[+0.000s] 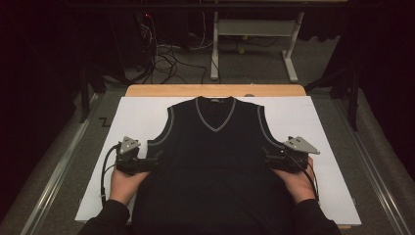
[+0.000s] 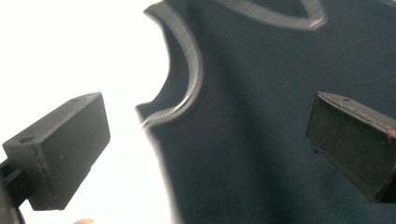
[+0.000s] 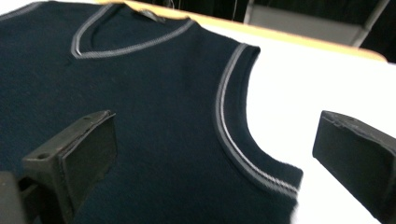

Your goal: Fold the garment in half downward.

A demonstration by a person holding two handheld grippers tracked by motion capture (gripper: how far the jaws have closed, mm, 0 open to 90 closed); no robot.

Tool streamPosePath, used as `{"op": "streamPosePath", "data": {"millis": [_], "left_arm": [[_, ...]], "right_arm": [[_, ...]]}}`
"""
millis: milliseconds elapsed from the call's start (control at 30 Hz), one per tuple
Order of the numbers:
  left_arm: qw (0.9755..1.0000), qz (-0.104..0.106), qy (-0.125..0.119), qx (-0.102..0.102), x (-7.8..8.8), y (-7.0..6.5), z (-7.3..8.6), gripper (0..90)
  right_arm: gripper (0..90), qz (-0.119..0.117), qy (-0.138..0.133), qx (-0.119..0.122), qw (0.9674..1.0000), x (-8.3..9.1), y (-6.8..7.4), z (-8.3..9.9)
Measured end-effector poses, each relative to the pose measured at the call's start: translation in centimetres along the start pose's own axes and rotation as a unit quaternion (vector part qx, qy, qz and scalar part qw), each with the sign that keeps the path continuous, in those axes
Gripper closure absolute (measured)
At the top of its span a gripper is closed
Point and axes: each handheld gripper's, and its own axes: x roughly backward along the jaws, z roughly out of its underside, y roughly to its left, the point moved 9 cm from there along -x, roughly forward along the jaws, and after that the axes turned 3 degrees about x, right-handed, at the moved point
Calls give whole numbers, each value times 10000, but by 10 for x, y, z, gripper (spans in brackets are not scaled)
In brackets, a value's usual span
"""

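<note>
A dark navy sleeveless V-neck vest [image 1: 213, 161] with grey trim lies flat, front up, on a white sheet [image 1: 132, 115]. My left gripper [image 1: 155, 158] is open at the vest's left side, just below the left armhole [image 2: 184, 84]; its jaws stand wide apart over the vest's edge [image 2: 159, 140]. My right gripper [image 1: 266, 157] is open at the vest's right side below the right armhole [image 3: 233, 135], its jaws astride that edge. Nothing is held between either pair of jaws.
The white sheet covers a wooden table [image 1: 215, 90] whose far edge shows beyond the collar. Bare sheet lies to either side of the vest. Behind the table on the floor stand a white desk frame [image 1: 254, 44] and cables [image 1: 166, 61].
</note>
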Motion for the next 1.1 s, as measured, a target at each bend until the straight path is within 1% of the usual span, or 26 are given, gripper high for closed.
{"op": "streamPosePath", "data": {"millis": [33,67,100,133,167,200,233,267,300,333,367,400,467,533,567,633,700,800,833,867,933,1033,1100], "left_arm": [[9997,-44,225,63,-4,5,6,45],[9994,-29,341,101,-7,7,9,45],[9987,-35,484,164,-10,9,13,82],[9976,-41,641,268,-14,13,20,108],[9972,0,682,307,-14,14,22,138],[9971,-14,694,317,-13,14,22,143],[9973,8,682,287,-12,13,22,148],[9974,42,679,245,-10,12,24,192],[9970,43,755,158,-10,11,26,224],[9966,71,821,76,-10,11,28,235],[9965,64,833,6,-8,10,29,246],[9965,111,830,-7,-6,10,30,288],[9966,200,794,49,-5,9,31,334],[9966,186,800,23,-4,9,31,369],[9966,209,791,37,-5,9,31,384],[9967,238,777,31,-6,8,30,417],[9967,248,775,-7,-8,6,29,431],[9968,220,773,-52,-9,5,29,454],[9967,239,780,-44,-9,4,28,465],[9966,226,793,-72,-10,3,28,502],[9965,227,797,-93,-10,1,28,538],[9967,250,748,-164,-12,-1,28,590],[9967,308,735,-137,-12,-1,27,625]], "right_arm": [[16,-3,119,-24,9999,1,-4,3],[16,-3,119,-24,9999,1,-4,3],[32,20,247,-82,9997,2,-9,6],[45,32,330,-92,9994,3,-12,9],[57,34,369,-90,9993,4,-13,11],[68,23,439,-108,9990,5,-14,15],[84,14,523,-131,9985,7,-15,18],[102,8,593,-166,9981,8,-17,22],[137,21,645,-229,9977,11,-19,25],[173,25,696,-292,9971,14,-21,28],[215,67,759,-331,9965,16,-24,31],[271,94,825,-333,9960,18,-27,35],[356,55,984,-451,9941,21,-30,42],[401,-13,1145,-566,9918,21,-32,48],[419,-38,1178,-596,9912,20,-32,49],[430,-108,1270,-705,9893,17,-31,51],[444,-138,1334,-697,9885,14,-29,52],[468,-115,1336,-647,9889,13,-27,51],[491,-125,1344,-639,9888,13,-26,51],[550,-177,1353,-550,9891,13,-22,50],[584,-191,1367,-505,9891,12,-20,50],[650,-196,1359,-499,9893,11,-18,49],[698,-219,1358,-504,9892,12,-17,49]]}}
